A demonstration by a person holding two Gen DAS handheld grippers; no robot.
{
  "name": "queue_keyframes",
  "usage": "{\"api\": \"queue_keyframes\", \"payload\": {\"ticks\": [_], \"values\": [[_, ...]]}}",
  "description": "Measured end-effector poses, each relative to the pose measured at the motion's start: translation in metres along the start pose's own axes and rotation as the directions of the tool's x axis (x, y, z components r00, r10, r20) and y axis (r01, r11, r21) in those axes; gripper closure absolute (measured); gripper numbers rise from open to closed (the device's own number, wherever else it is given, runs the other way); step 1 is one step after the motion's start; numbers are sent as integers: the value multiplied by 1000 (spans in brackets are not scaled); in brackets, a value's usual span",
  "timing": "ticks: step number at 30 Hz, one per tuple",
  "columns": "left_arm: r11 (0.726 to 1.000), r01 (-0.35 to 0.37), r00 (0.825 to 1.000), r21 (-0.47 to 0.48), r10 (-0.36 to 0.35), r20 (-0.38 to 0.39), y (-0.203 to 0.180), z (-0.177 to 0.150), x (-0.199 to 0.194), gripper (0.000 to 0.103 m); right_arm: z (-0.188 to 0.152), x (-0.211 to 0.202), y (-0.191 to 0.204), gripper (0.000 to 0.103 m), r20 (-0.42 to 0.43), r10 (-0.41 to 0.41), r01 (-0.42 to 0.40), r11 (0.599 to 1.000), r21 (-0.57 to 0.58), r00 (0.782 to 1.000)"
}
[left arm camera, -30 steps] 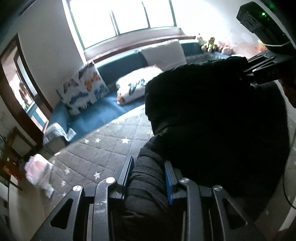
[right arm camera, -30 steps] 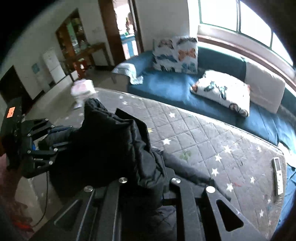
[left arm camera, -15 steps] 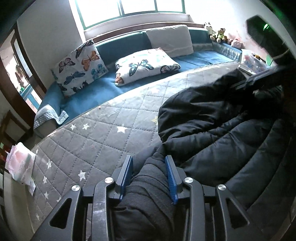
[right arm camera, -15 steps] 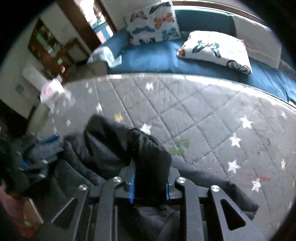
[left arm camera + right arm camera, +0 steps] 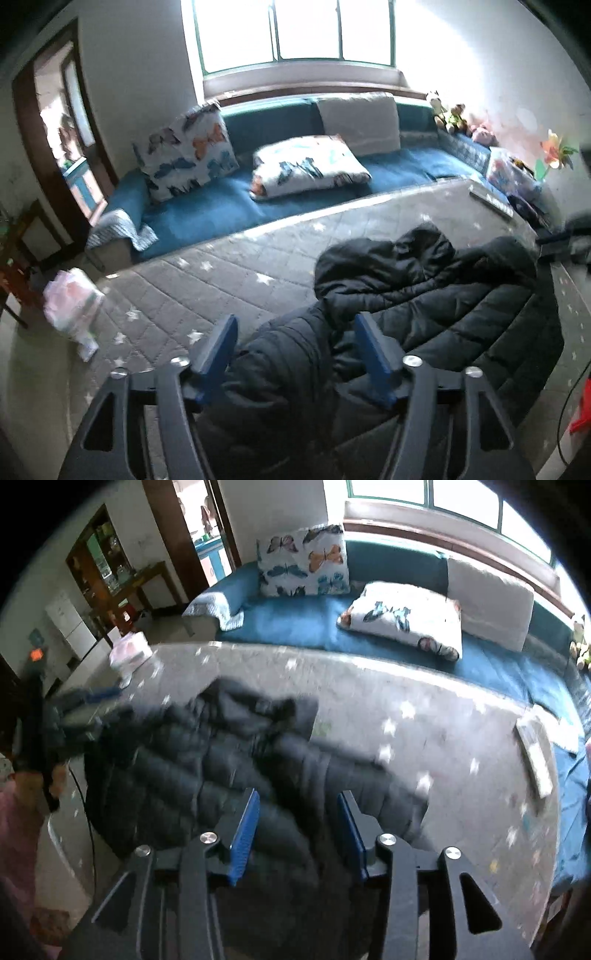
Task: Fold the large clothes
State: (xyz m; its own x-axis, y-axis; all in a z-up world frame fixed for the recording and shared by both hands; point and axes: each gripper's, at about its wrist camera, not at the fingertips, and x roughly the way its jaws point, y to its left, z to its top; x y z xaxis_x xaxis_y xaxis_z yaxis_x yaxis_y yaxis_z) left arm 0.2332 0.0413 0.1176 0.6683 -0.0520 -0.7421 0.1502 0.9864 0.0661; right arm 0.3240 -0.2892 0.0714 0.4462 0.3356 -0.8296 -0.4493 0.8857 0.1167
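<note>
the black quilted puffer jacket [image 5: 424, 306] lies crumpled on the grey star-patterned quilted mattress [image 5: 207, 280], its hood bunched toward the sofa side and its stitched channels puffy and dull. its near part runs under both cameras and is cut off by the frame edge. in the right wrist view the jacket and mattress are smeared by motion blur, so seams and edges are hard to make out.

the left gripper [image 5: 295, 332] has just been opening; its blue-padded jaws stand wide, a sleeve-like fold between them, the pads not pressing it. the right gripper [image 5: 297, 814] has likewise just been opening, jaws apart over jacket fabric, no grip visible.

beyond the mattress, a blue cushioned sofa [image 5: 221, 206] carries a butterfly-print pillow [image 5: 188, 147] propped upright.
</note>
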Motion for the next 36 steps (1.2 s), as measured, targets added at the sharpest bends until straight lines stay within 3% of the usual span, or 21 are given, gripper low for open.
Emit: {"api": "queue_keyframes", "payload": {"ticks": [4, 8, 12, 19, 23, 27, 33, 36], "values": [[997, 71, 997, -42, -71, 2, 4, -9, -25, 32, -15, 38, -21, 55, -60, -2, 7, 996, 87, 998], [992, 106, 993, -65, -109, -40, 4, -25, -24, 32, -23, 64, -41, 55, -73, 17, -5, 987, 160, 997], [991, 98, 991, -87, -106, -86, 9, -37, 8, 32, -25, 82, -46, 55, -95, 3, 13, 986, 168, 995], [972, 98, 977, -213, -135, -165, 32, -54, 69, 33, -19, 83, -43, 55, -114, -25, 41, 990, 138, 993], [974, 90, 975, -210, -129, -179, 30, -51, 75, 33, 0, 60, -26, 55, -43, -48, 52, 994, 98, 998], [976, 79, 976, -204, -117, -184, 26, -46, 79, 33, 21, 61, -3, 55, -3, 10, -10, 998, 61, 1000], [977, 61, 973, -203, -103, -207, 25, -45, 91, 31, 21, 130, 2, 55, -123, -14, 21, 998, 53, 992], [973, 60, 970, -221, -108, -216, 27, -43, 94, 31, 19, 134, -7, 55, -131, 7, 4, 996, 84, 991]]}}
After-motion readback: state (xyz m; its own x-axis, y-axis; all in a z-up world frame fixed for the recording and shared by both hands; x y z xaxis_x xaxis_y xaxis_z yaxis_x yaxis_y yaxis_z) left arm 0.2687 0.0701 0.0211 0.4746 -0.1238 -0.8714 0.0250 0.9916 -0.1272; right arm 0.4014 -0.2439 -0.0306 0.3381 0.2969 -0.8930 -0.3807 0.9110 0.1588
